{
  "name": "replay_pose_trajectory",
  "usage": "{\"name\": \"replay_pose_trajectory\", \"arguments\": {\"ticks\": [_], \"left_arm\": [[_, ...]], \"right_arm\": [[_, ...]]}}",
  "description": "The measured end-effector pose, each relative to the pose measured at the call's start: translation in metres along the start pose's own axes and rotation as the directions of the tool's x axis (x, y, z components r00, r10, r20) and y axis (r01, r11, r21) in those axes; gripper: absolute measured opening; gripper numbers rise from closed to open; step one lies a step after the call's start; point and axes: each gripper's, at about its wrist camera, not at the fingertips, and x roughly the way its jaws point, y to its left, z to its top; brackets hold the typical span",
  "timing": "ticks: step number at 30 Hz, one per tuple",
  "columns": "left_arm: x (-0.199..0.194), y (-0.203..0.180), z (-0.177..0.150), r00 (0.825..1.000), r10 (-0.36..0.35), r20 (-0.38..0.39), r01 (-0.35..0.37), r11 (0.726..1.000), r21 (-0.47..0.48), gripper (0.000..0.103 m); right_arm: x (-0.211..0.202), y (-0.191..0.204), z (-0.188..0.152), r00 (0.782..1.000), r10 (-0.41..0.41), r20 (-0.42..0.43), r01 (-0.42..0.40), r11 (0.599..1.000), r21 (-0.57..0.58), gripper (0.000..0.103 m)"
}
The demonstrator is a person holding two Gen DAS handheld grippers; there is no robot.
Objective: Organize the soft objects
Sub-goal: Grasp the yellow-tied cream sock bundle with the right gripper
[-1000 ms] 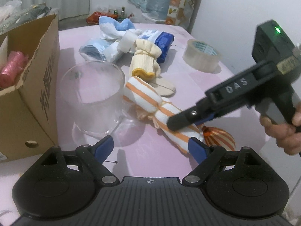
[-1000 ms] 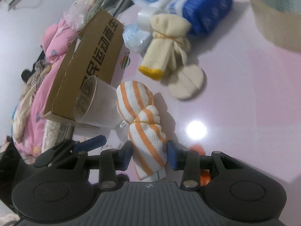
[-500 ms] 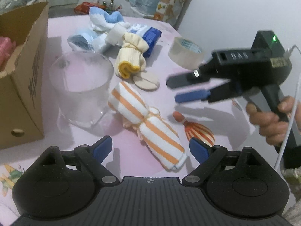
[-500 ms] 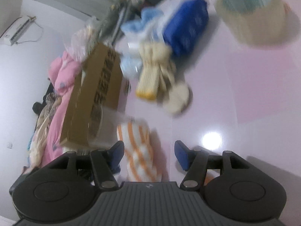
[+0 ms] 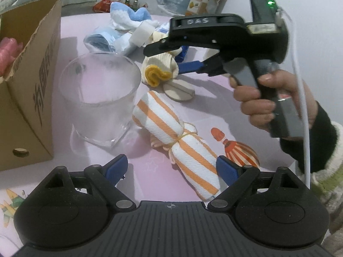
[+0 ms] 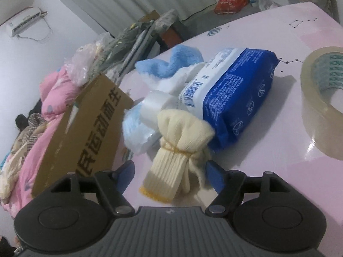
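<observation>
Two grippers work over the pink table (image 5: 193, 98). At left stand the cardboard box (image 5: 32, 98) and clear cup (image 5: 100, 98); the left gripper (image 5: 171, 167) is spread around the orange-striped bundle (image 5: 178, 141); the right gripper (image 6: 169, 171), jaws opening, straddles the cream bundle (image 6: 178, 150) without pinching.

A clear plastic cup (image 5: 98, 98) stands beside a cardboard box (image 5: 32, 90); a tape roll (image 6: 321, 98) lies well apart.

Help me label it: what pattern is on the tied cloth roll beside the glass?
Orange stripes on white cloth roll; left wrist view.
</observation>
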Motion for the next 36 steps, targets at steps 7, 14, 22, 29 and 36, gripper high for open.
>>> {"name": "replay_pose_trajectory", "arguments": {"ticks": [7,14,22,29,36], "left_arm": [[-0.005,0.0,-0.005,1.0,0.002,0.008,-0.002,1.0,0.002,0.09],[-0.009,0.002,-0.006,1.0,-0.022,0.005,0.022,1.0,0.001,0.09],[-0.01,0.004,-0.003,0.996,-0.093,-0.006,0.093,0.995,-0.028,0.089],[0.001,-0.002,0.002,0.996,-0.091,-0.022,0.09,0.996,-0.028,0.072],[0.01,-0.003,0.007,0.997,-0.057,-0.046,0.055,0.998,-0.033,0.072]], "right_arm": [[-0.001,-0.011,-0.002,0.999,0.041,0.016,-0.042,0.998,0.039,0.032],[-0.051,-0.012,-0.015,0.994,0.095,0.05,-0.097,0.995,0.025,0.027],[-0.123,-0.007,-0.045,0.99,0.135,0.04,-0.133,0.99,-0.037,0.025],[-0.109,-0.017,-0.067,0.984,0.177,-0.035,-0.176,0.984,0.027,0.025],[-0.103,-0.01,-0.058,0.994,0.105,0.025,-0.104,0.993,-0.047,0.03]]}}
